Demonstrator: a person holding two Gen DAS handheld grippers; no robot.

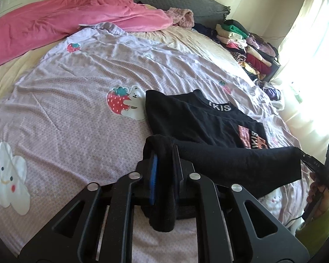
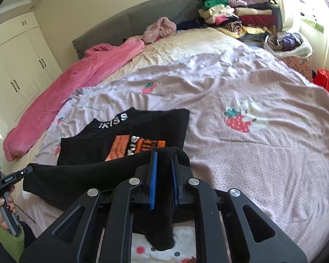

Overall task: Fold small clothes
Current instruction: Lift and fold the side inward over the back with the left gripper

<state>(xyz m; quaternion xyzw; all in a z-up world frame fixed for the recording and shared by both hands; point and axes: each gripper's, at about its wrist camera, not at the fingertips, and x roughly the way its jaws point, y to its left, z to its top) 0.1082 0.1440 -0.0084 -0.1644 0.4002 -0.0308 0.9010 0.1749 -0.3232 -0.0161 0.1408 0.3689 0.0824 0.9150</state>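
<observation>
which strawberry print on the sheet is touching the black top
The strawberry with the white bear, right against the black top; the small plain strawberry lies far off.

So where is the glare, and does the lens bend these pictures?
Left wrist view: the window at the right edge is washed out white, and the black shirt shows little detail. Right wrist view: glare only in the top right corner; the bedspread is evenly lit. Both views bulge, with dark rounded corners.

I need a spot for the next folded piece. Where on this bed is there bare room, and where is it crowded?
Free: the lilac strawberry-print bedspread right of the black lettered top, and the stretch between that top and the pink quilt. Crowded: the far corner by the window, with stacked folded clothes.
</observation>
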